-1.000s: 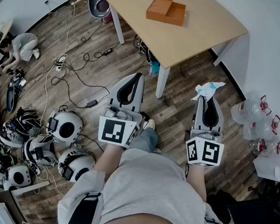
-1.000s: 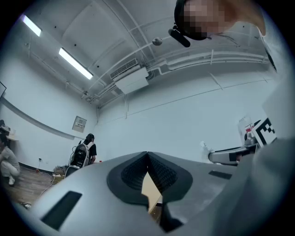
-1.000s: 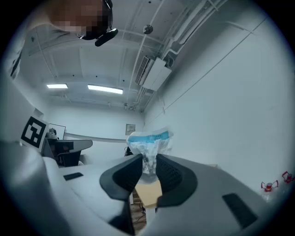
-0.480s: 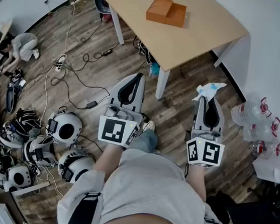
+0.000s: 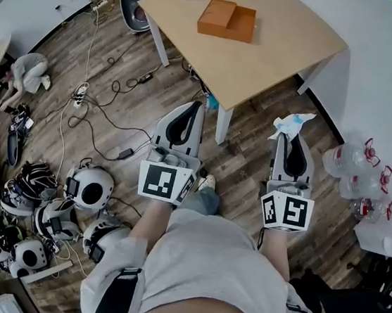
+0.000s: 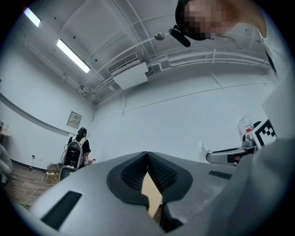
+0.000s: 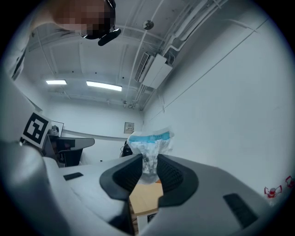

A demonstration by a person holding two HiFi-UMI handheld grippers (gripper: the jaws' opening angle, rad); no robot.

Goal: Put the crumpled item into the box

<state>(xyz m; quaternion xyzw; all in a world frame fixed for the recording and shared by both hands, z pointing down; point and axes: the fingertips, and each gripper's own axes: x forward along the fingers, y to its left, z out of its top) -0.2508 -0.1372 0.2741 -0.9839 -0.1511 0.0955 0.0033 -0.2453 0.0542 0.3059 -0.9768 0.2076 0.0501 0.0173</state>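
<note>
- A crumpled white item with a blue band is pinched between the jaws of the right gripper. Its lower part is pressed by the black ribbed pads, and its upper part is seen sticking out past the fingertips.
- In the head view, the right gripper is held above the wooden floor, to the right of the table's front leg. The crumpled item is thus carried in the air, well apart from the box.
- The jaws of the left gripper are brought together at the tips, and nothing is caught between them. Only a sliver of pale wood is seen through the gap lower down.
- An orange-brown cardboard box is set on the light wooden tabletop, toward its far side. A raised, closed part is seen at its left and a lower, open part at its right.
- Both grippers are held side by side in front of the person's torso, and each is backed by a cube with square markers.
- Clear plastic bottles with red caps are laid on the floor by the white wall, to the right of the right gripper.
- White, rounded helmet-like devices and black cables are scattered over the floor at the left.
</note>
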